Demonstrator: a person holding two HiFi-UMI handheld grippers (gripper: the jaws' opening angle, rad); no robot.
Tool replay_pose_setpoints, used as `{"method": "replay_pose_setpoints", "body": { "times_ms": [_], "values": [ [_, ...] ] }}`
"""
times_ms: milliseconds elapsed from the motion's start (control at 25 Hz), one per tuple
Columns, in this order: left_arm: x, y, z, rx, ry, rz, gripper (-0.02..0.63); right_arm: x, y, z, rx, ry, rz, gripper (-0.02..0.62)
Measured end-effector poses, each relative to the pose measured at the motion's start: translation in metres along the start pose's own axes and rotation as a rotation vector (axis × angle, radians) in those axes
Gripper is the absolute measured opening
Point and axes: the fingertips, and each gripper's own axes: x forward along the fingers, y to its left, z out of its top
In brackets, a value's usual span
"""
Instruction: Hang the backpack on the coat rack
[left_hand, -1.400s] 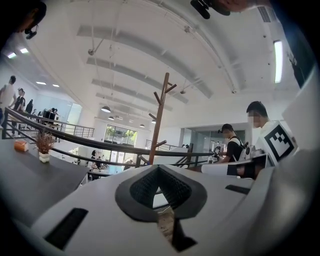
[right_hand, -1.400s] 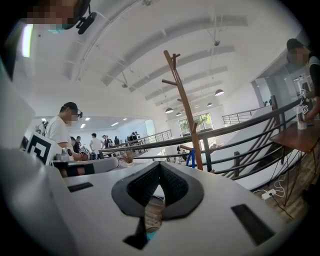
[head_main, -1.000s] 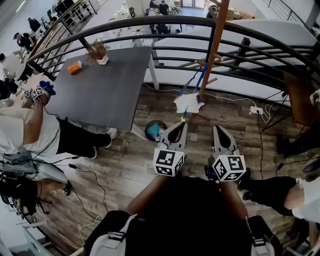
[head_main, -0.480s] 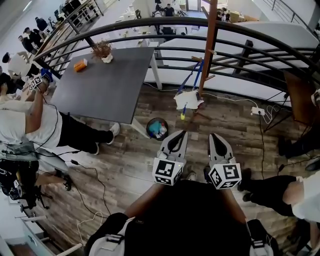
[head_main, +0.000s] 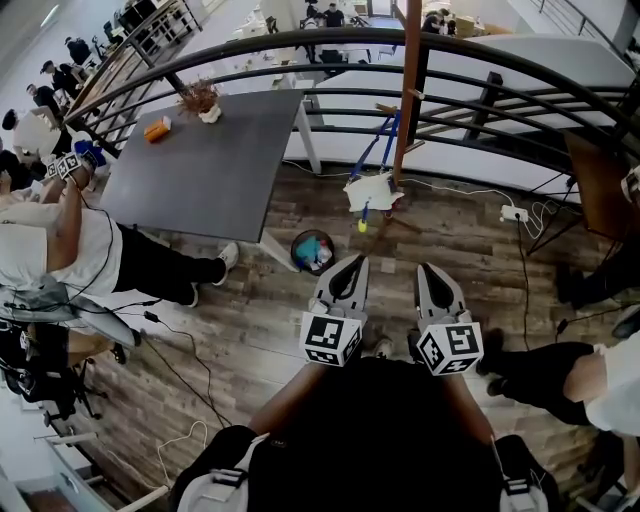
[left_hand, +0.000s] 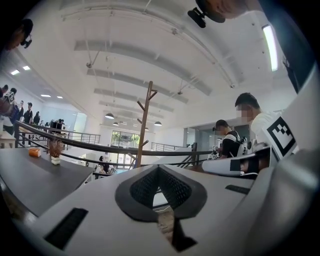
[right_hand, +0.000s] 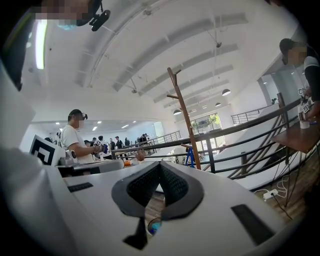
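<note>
**Backpack** (head_main: 372, 190): white with blue straps, on the floor at the foot of the rack (head_main: 405, 92), far side, by the railing (head_main: 520, 75). Whether it leans on the pole cannot be told. Probably soft, light and slumping, so better taken by a strap or top loop than by the body.

**Left gripper** (head_main: 352, 262): near; jaws together, nothing held.

**Right gripper** (head_main: 430, 270): near; jaws together, nothing held. Both are well apart from the backpack.

**Bin** (head_main: 314, 250): on the floor between them, to the left, beside the table (head_main: 215, 160).
</note>
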Motion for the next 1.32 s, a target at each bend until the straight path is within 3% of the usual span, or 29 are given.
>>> {"method": "replay_pose_setpoints", "body": {
  "times_ms": [1320],
  "values": [
    [0.015, 0.017, -0.001, 0.012, 0.008, -0.004, 0.006, 0.028, -0.002, 0.0, -0.022, 0.009, 0.006, 0.012]
  ]
}}
